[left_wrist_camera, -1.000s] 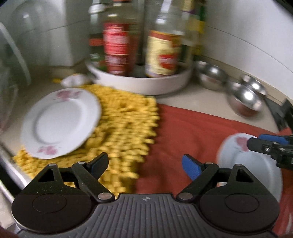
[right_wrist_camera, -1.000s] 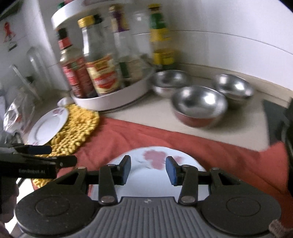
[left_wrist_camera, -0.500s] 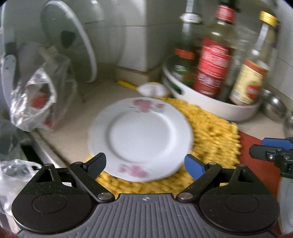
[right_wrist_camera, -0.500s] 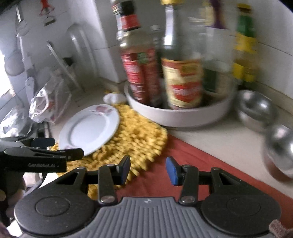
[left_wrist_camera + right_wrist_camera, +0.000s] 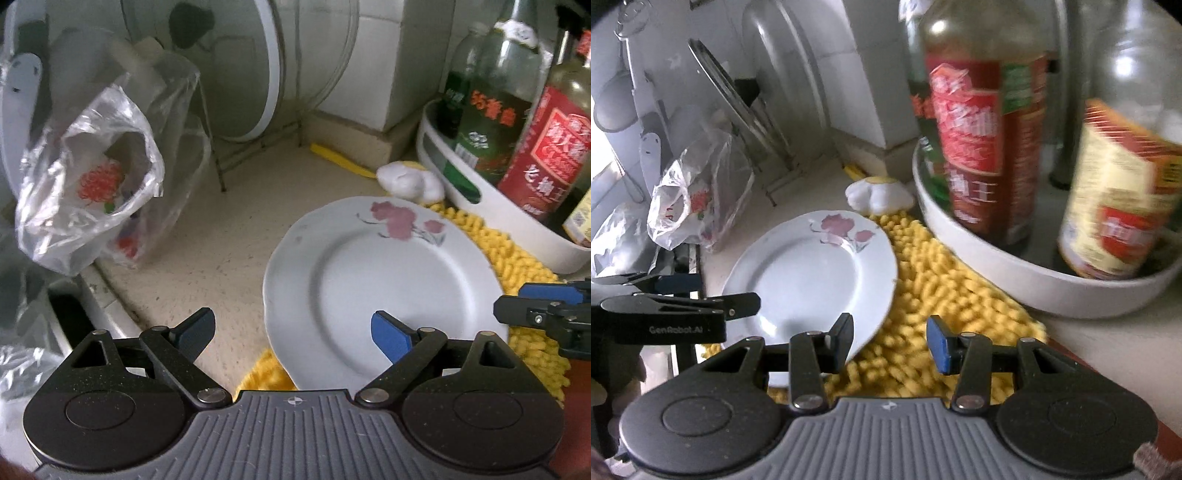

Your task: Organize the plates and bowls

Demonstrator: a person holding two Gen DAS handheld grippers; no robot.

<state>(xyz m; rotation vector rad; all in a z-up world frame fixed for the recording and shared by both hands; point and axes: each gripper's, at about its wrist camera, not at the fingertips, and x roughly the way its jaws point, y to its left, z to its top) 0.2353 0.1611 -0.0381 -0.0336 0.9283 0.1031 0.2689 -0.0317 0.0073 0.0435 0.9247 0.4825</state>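
Only clean read is "GenRobot.AI" in grey on the side of the left gripper (image 5: 679, 310), seen from the right wrist cam. Red-label bottle (image 5: 546, 147) & green-label bottle (image 5: 487, 122) have Chinese chars, too blurry to read imo. Yellow-label jar (image 5: 1115, 206): smeared.

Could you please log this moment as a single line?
left gripper: open, empty | right gripper: open, empty | floral plate: flat, partly on yellow mat | no contact
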